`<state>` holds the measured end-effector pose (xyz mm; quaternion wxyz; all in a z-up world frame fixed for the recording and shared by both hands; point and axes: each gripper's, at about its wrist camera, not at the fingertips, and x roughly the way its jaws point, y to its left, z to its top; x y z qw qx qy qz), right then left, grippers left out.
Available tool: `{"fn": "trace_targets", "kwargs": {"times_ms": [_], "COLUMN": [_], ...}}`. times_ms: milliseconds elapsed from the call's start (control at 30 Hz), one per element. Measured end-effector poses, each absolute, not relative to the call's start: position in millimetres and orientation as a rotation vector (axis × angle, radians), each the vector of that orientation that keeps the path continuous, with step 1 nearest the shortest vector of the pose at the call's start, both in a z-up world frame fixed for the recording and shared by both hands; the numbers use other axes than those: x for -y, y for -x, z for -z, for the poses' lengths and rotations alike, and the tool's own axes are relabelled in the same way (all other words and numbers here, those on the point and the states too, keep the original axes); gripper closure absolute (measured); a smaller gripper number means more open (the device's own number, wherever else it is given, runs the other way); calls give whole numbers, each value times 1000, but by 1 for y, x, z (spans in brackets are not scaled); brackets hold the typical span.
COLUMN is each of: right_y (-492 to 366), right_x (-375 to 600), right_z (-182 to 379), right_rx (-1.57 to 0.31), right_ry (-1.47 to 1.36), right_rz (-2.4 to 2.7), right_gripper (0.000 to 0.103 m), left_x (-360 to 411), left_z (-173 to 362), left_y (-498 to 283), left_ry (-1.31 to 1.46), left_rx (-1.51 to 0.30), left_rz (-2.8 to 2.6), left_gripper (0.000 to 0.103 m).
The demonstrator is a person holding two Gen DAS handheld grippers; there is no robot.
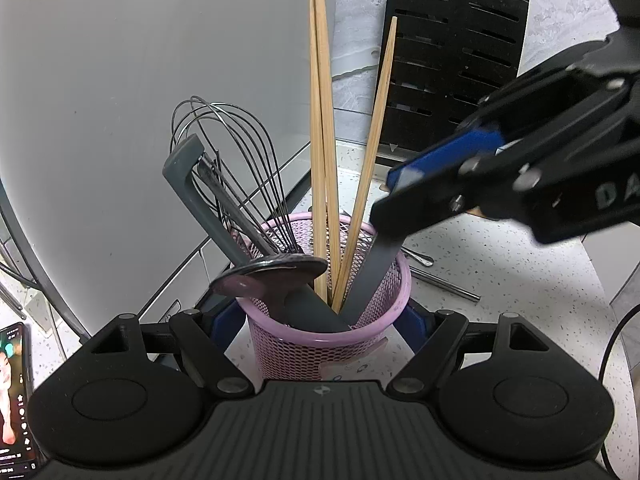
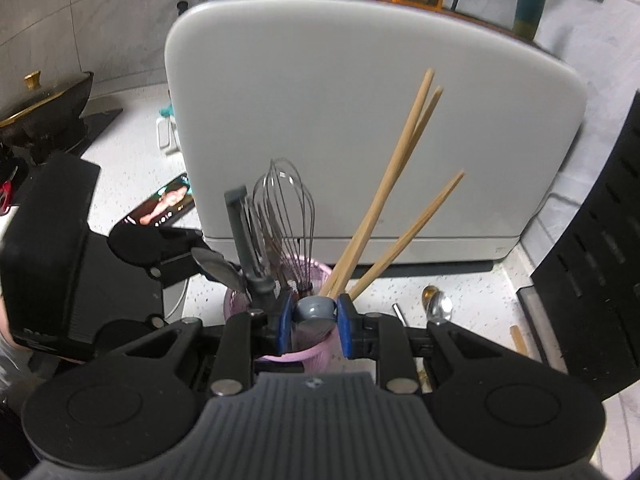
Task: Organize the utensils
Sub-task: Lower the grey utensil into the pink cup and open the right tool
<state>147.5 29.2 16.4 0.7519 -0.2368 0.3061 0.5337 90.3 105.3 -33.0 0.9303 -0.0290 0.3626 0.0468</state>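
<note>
Pink mesh cup (image 1: 328, 344) standing on the speckled table (image 1: 500, 280), gripped on both sides by the left claw (image 1: 320, 320), blue pads against its wall. Whisk (image 1: 240, 168), chopsticks (image 1: 320, 120) and a spoon (image 1: 272, 274) upright inside. Right claw (image 2: 314, 320) above the cup's rim, closed on a grey handle (image 2: 314, 308) whose lower end sits in the cup. Another spoon (image 2: 438, 306) lying on the table to the right
</note>
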Motion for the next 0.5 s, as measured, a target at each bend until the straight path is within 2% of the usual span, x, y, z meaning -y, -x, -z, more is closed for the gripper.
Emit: {"fn": "trace_targets", "kwargs": {"times_ms": [500], "right_y": [-150], "right_x": [-46], "right_z": [5], "right_rx": [-687], "right_ry": [584], "right_rz": [-1169], "right_gripper": [81], "left_x": [-105], "left_z": [34], "left_y": [-90], "left_ry": [61], "left_rx": [-743], "left_rz": [-98], "left_gripper": [11]}}
